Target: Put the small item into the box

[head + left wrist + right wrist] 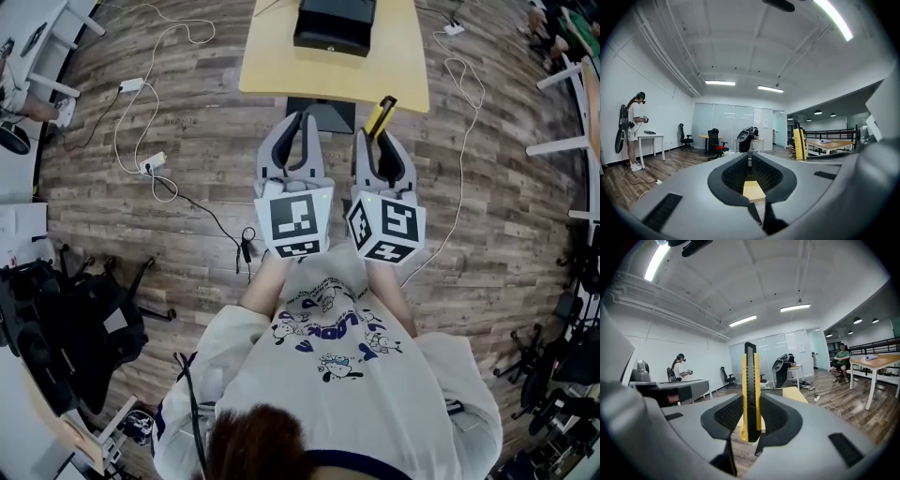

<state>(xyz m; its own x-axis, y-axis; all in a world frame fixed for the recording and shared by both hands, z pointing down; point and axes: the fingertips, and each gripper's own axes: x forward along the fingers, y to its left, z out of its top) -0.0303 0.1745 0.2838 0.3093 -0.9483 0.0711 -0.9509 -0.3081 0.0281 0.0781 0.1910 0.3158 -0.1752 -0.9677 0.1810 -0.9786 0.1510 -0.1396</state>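
Yellow-and-black plastic utility knife (751, 390), the small item of the task, is seen clamped between the jaws of the grey right gripper (751, 405), standing upright with its upper end rising well above the jaw tips. In the head view it is held in the air short of the near edge of the light wooden table (272, 75). The black rectangular box (335, 25) is set on that table, well apart from the knife. The pick-up is judged to be done. The carry over the table and the release into the box are left. The grey left gripper (750, 161) is held beside the right one with its jaws together and nothing between them. No brand can be read on the knife or the box. Only square black-and-white markers are shown on the gripper cubes, and the print on the person's white shirt (328, 328) cannot be read.
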